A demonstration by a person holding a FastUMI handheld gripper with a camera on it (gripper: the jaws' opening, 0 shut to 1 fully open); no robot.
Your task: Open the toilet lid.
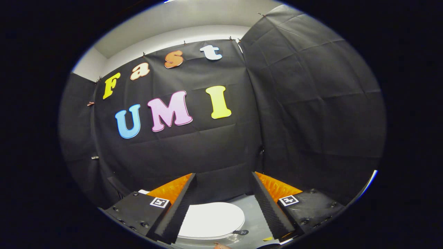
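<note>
Lid [211,218] low and down between the two fingers, white, oval, lying flat and closed on the toilet, seen from above and behind the fingertips. Long axis apparently running across the fingers' line rather than along it, though hard to call under the fisheye bend; rounded edge toward the right finger, the opposite end hidden behind the left finger. Gripper [224,180] spread wide, nothing between the ribbed black pads [269,207], orange backing visible on the outer faces, a square marker on each black finger block. Held well above the lid and apart from it, aimed more at the black cloth wall [207,148] than at the toilet, so pitched nearly level with the lid far beneath the line of sight. Grey floor [254,221] beside the lid toward the right finger, with a small dark tag [241,232] at the lid's rim and a scrap of yellow [267,238] just short of the right finger's base. Sliver of something pinkish at the very bottom, below the lid, perhaps a fingertip, too small to tell. Judged as the approach stage, lid untouched. Next move likely a drop and forward tilt to bring one fingertip under the lid's front rim; which rim is the free one and which the hinge cannot be read from here. Risk: pads skating over the smooth top instead of catching the edge
</note>
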